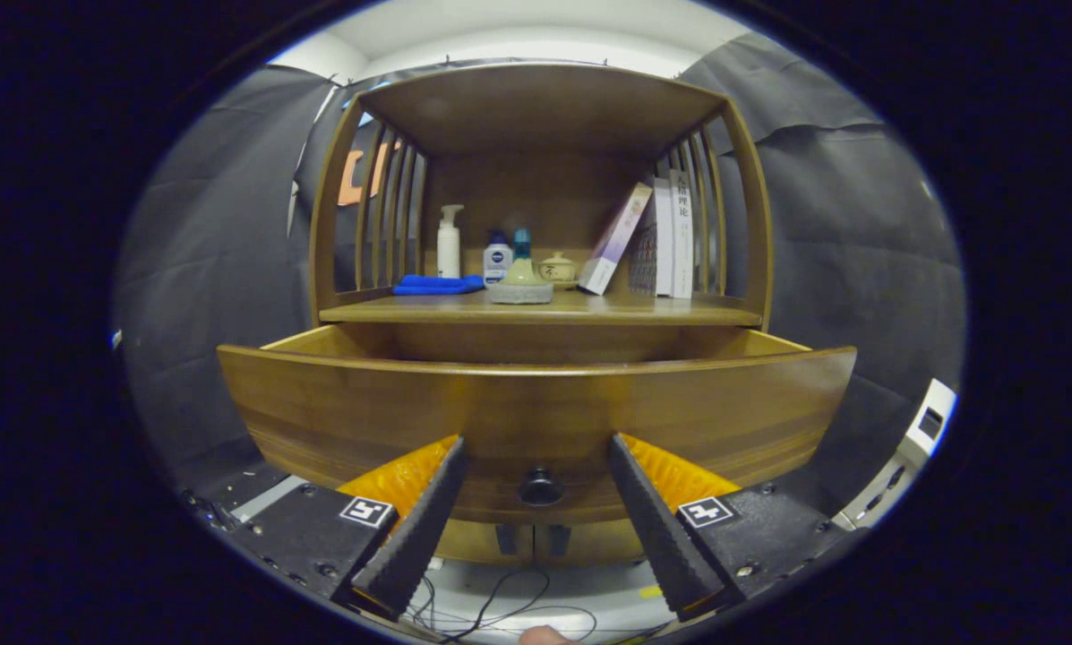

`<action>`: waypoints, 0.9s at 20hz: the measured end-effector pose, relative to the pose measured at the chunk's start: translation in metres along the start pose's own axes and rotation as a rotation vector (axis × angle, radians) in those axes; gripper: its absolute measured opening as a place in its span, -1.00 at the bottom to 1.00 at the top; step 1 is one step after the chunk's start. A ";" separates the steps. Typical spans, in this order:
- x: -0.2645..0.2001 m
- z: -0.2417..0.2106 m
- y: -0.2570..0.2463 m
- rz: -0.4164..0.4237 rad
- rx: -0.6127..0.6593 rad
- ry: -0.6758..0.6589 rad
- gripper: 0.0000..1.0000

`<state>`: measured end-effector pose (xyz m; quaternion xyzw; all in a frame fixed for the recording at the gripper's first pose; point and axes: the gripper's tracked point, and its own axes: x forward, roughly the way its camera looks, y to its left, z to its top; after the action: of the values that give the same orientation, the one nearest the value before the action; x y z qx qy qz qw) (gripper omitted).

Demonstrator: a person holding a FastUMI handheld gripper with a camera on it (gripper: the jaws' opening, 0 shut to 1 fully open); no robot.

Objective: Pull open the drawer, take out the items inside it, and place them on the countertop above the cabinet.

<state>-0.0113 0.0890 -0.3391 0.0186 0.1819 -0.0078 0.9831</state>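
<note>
Both fingers of my tongs (pixel 536 452) stand wide apart, the knob (pixel 541 486) of the pulled-out drawer (pixel 536 412) between them.

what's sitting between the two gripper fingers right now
In the gripper view, the open gripper has the small dark round knob on the pulled-out wooden drawer front between its fingers, untouched by either.
</note>
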 end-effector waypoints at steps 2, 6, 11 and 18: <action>0.009 0.003 0.000 -0.002 -0.001 0.005 1.00; 0.028 0.009 0.001 -0.004 0.000 0.009 1.00; 0.050 0.015 0.002 -0.009 -0.007 0.024 1.00; 0.085 0.023 0.003 -0.017 -0.022 0.034 1.00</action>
<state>0.0767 0.0908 -0.3479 0.0065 0.1986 -0.0137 0.9800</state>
